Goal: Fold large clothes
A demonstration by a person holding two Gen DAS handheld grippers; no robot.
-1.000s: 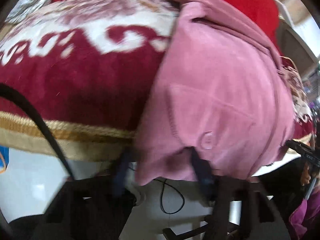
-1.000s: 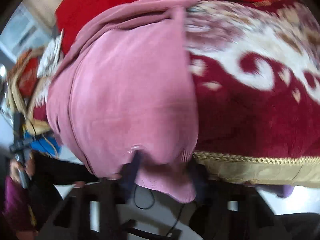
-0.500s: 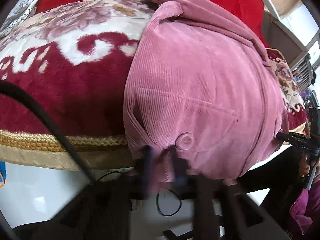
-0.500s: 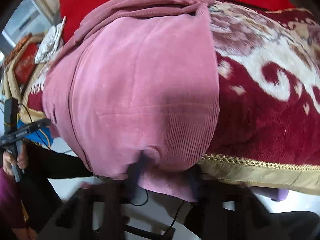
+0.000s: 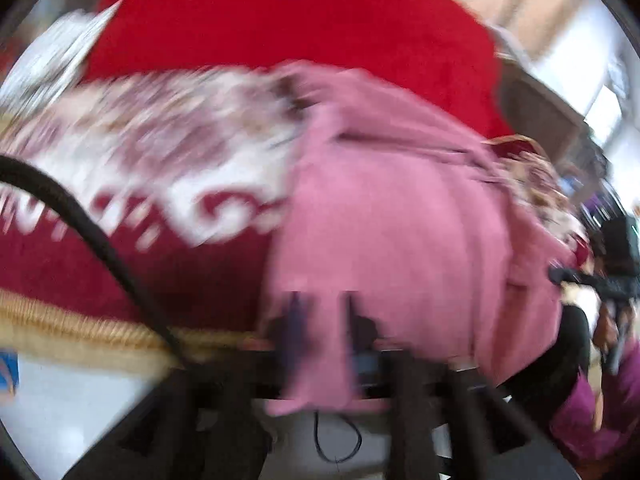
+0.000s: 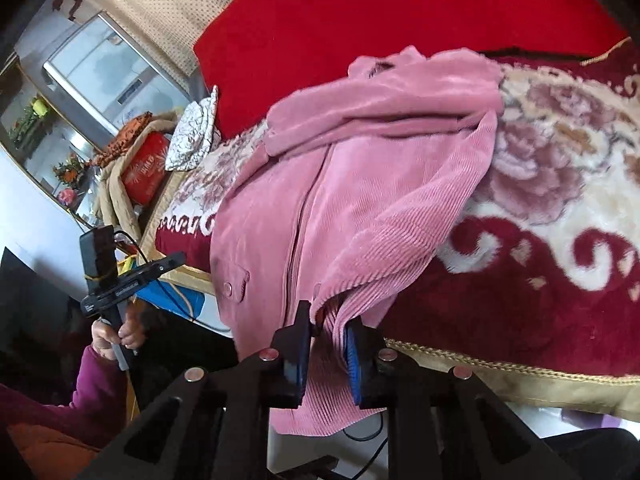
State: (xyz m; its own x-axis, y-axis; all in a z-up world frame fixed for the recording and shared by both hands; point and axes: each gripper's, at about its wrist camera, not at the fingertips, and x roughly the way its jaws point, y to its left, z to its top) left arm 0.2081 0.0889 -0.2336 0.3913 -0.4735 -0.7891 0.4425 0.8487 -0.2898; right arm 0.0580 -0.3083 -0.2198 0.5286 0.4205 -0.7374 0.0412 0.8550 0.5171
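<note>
Both claws, left claw (image 5: 320, 332) and right claw (image 6: 326, 344), pinch the pink jacket's (image 6: 360, 184) hem on the bed (image 6: 540, 272); folding barely begun.

Blurred: left hand-held gripper (image 5: 320, 320) pinching pink jacket (image 5: 400, 220) hem over red blanket (image 5: 120, 264).

Little can be read here. In the right wrist view, the black handheld device (image 6: 120, 280) at the left carries a short line of white lettering along its side, too small to make out. The red box (image 6: 146, 168) near the bed's far left corner bears a pale burst pattern with gold characters, also illegible. The left wrist view is too blurred for any text.
</note>
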